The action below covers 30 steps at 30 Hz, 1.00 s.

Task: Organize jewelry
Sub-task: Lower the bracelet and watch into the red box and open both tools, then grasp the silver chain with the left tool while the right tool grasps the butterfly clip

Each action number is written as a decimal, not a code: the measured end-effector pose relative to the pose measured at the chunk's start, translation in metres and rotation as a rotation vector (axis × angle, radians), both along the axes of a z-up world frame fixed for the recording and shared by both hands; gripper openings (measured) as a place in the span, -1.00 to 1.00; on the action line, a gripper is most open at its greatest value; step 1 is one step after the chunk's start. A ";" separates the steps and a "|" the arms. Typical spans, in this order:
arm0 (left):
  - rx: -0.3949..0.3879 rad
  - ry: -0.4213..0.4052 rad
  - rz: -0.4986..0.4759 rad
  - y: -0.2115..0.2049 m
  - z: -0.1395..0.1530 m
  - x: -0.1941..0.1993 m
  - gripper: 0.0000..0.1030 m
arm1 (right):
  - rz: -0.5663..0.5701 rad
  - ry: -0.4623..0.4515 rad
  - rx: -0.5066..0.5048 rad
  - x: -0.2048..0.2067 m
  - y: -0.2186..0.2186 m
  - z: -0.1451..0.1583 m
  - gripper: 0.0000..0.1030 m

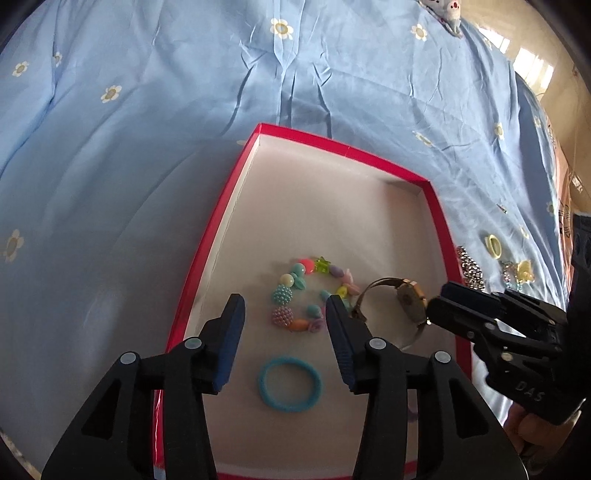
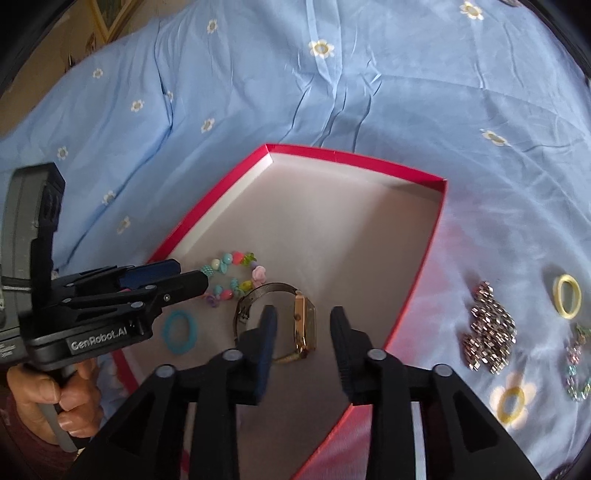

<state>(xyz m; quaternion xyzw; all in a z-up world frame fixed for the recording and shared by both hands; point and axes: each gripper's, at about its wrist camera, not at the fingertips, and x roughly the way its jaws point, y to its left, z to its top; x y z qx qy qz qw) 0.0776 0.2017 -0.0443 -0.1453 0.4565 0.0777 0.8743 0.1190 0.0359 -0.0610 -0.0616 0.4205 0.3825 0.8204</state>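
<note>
A shallow red-rimmed box (image 1: pixel 218 225) (image 2: pixel 373 158) lies on the blue bedsheet. Inside lie a pastel bead bracelet (image 1: pixel 291 295) (image 2: pixel 236 271), a blue ring band (image 1: pixel 290 384) (image 2: pixel 180 332) and a gold watch (image 1: pixel 408 301) (image 2: pixel 304 325) with a dark strap. My left gripper (image 1: pixel 286 314) (image 2: pixel 184 280) is open and empty over the bracelet. My right gripper (image 2: pixel 303 323) (image 1: pixel 437 301) is open, its fingers on either side of the watch case, just above the box floor.
On the sheet right of the box lie a silver sparkly piece (image 2: pixel 487 332) (image 1: pixel 471 267), a yellow ring (image 2: pixel 567 295) (image 1: pixel 493 244), a pastel chain piece (image 2: pixel 576 365) (image 1: pixel 517 275) and another yellow ring (image 2: pixel 511 404). A stuffed toy (image 1: pixel 448 11) sits far back.
</note>
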 end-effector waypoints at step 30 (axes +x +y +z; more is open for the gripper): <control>-0.034 -0.035 -0.201 -0.119 0.028 -0.007 0.01 | -0.334 -0.028 0.108 -0.031 -0.194 0.027 -0.02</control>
